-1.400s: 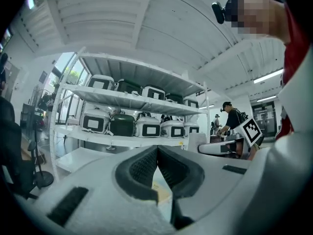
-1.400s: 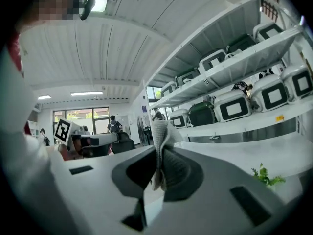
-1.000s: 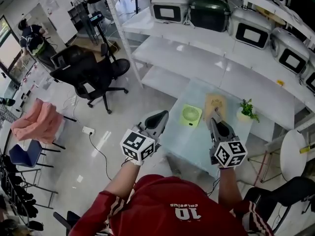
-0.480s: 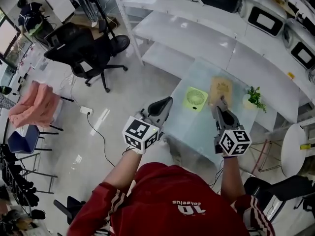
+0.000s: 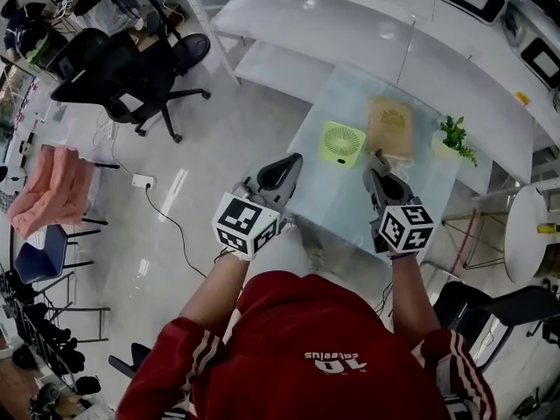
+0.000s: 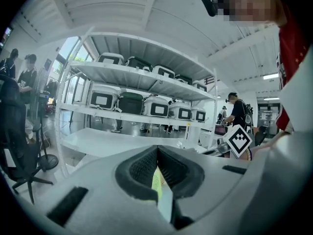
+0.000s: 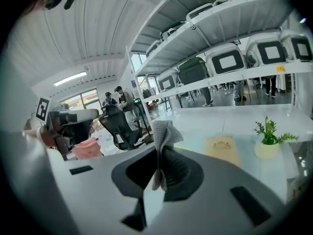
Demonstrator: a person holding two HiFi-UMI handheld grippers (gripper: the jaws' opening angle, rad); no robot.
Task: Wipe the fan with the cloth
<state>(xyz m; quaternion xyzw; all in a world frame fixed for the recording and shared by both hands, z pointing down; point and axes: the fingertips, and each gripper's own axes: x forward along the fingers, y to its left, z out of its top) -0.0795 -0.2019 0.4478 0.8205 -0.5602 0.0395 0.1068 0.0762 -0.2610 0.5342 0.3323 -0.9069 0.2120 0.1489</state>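
The green fan (image 5: 341,143) is laid flat on the glass worktop (image 5: 346,201), toward its far-left part, w/ the round grille turned up to the ceiling. The body is approx. square, so no clear long axis can be told. In the left gripper view only a thin green strip of the fan (image 6: 156,184) is seen beyond the jaws.

The cloth (image 7: 164,131), grey and crumpled, is held by the right gripper (image 7: 164,153). The jaws are closed on its lower part and the rest stands up above them. In the head view the right gripper (image 5: 377,166) is seen over the worktop, near the fan on its right and apart from it. The left gripper (image 5: 282,170) is held at the near-left edge of the worktop and pointed toward the fan. Its jaws are pressed together and nothing is gripped.

Just right of the fan a flat tan board (image 5: 390,128) is placed, right beyond the tip of the right gripper. Further right a small plant (image 5: 453,136) in a pale pot is set.

Behind the worktop long white shelves (image 5: 332,16) are built, w/ boxy appliances (image 7: 226,60) on the upper levels. The floor (image 5: 219,138) is pale and glossy. On it, at the left, black office chairs (image 5: 131,73), a pink fabric (image 5: 48,191) thrown over a chair, and a white power strip (image 5: 140,180) w/ a cable are seen.
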